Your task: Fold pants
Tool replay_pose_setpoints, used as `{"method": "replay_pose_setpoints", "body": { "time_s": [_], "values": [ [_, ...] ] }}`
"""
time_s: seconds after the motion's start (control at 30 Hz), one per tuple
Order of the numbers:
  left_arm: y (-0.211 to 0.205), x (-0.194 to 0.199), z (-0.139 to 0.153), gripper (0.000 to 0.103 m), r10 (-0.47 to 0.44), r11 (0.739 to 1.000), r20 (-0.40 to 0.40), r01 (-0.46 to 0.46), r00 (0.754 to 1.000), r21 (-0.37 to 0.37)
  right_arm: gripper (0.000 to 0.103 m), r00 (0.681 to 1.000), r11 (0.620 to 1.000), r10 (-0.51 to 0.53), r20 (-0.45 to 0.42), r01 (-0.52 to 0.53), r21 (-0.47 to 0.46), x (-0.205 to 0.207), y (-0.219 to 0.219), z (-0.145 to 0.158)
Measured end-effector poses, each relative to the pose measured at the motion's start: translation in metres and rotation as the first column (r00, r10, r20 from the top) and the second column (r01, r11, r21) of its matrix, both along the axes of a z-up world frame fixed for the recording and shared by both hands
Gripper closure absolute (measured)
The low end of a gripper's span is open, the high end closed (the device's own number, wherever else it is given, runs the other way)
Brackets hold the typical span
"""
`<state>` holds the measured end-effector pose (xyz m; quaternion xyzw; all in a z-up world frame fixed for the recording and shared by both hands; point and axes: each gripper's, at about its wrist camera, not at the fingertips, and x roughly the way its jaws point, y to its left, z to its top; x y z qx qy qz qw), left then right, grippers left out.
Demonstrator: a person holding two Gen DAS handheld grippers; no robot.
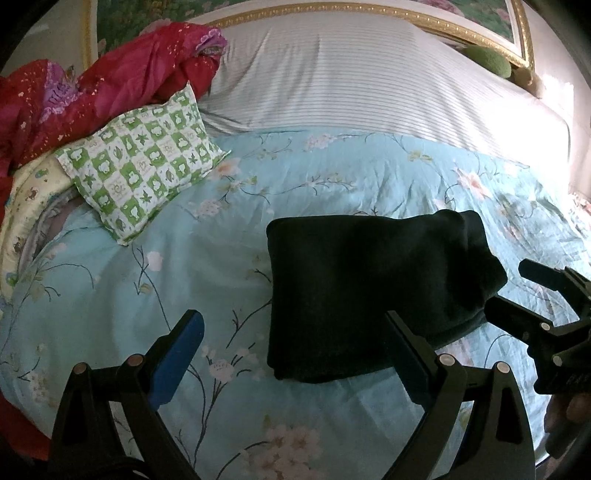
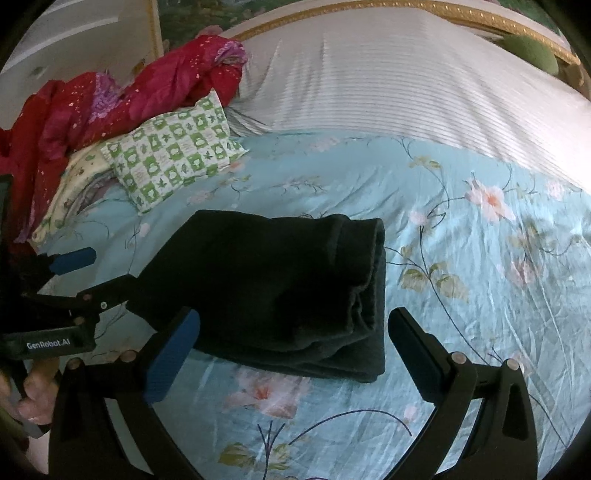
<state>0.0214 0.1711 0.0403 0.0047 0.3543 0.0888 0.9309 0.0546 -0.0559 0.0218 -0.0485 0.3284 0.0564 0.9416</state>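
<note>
Dark pants [image 1: 362, 291] lie folded into a thick rectangular bundle on the light blue floral bedspread [image 1: 221, 229]. They also show in the right wrist view [image 2: 273, 288], with stacked layers at their right edge. My left gripper [image 1: 295, 350] is open and empty, hovering just in front of the bundle's near left corner. My right gripper [image 2: 291, 350] is open and empty, just in front of the bundle's near edge. The right gripper also shows in the left wrist view [image 1: 517, 291] beside the bundle's right side. The left gripper shows in the right wrist view [image 2: 99, 269] at the bundle's left side.
A green-and-white checked pillow [image 1: 144, 158] lies at the left. A crumpled red quilt [image 1: 110, 81] is piled behind it. A white striped sheet [image 1: 369, 85] covers the bed's far part, below a gold-framed headboard [image 1: 406, 18]. A green cushion [image 1: 487, 59] sits at the far right.
</note>
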Motion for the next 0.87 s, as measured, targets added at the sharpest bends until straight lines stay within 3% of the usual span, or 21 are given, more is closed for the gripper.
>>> {"method": "replay_pose_setpoints", "body": {
  "time_s": [0.87],
  "values": [
    [0.001,0.017,0.0,0.007,0.028,0.999,-0.044,-0.029,0.999,-0.02,0.001,1.0,1.0,0.023,0.005,-0.023,0.013,0.001,-0.001,0.006]
  ]
}}
